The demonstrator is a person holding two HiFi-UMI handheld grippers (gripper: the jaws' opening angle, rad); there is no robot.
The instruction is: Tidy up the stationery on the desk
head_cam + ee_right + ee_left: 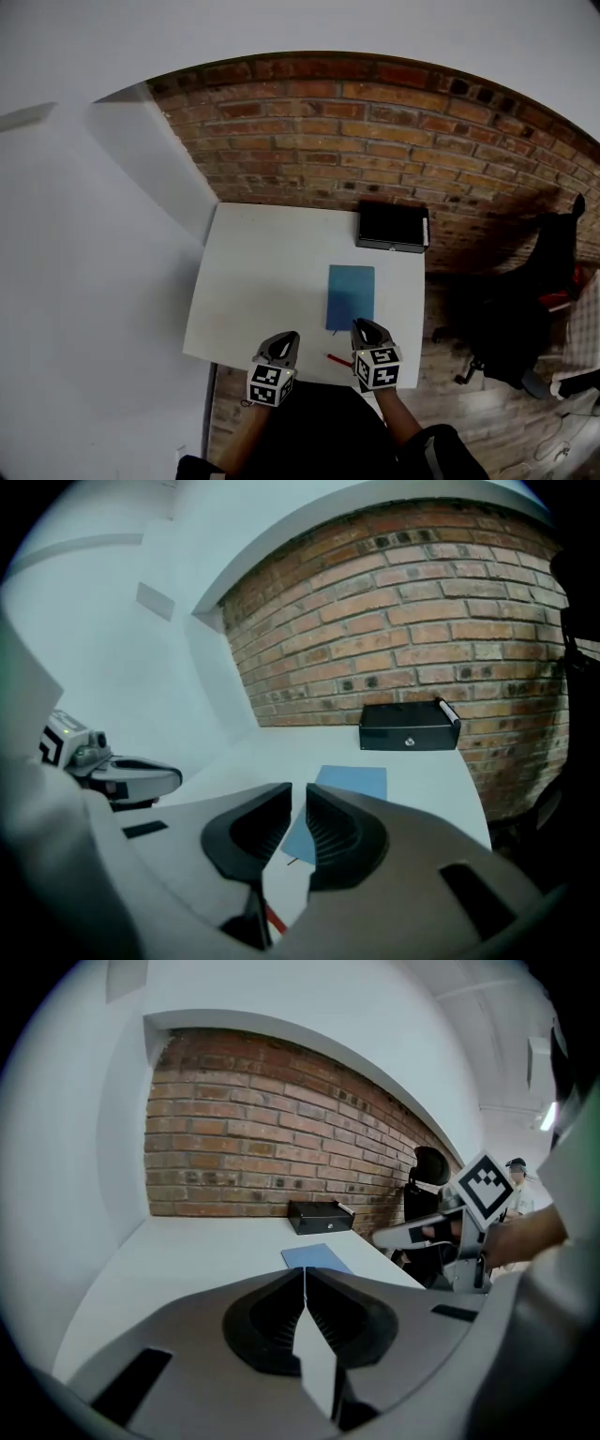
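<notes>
A blue notebook lies flat on the white desk. A red pen rests at the desk's near edge, between my two grippers. At the back right stands a black box with a white marker on its right end. My left gripper hovers over the near edge, shut and empty. My right gripper hangs over the notebook's near end, its jaws a thin slit apart with nothing between them.
A brick wall runs behind the desk and a white wall is on the left. A black office chair stands on the wooden floor to the right of the desk.
</notes>
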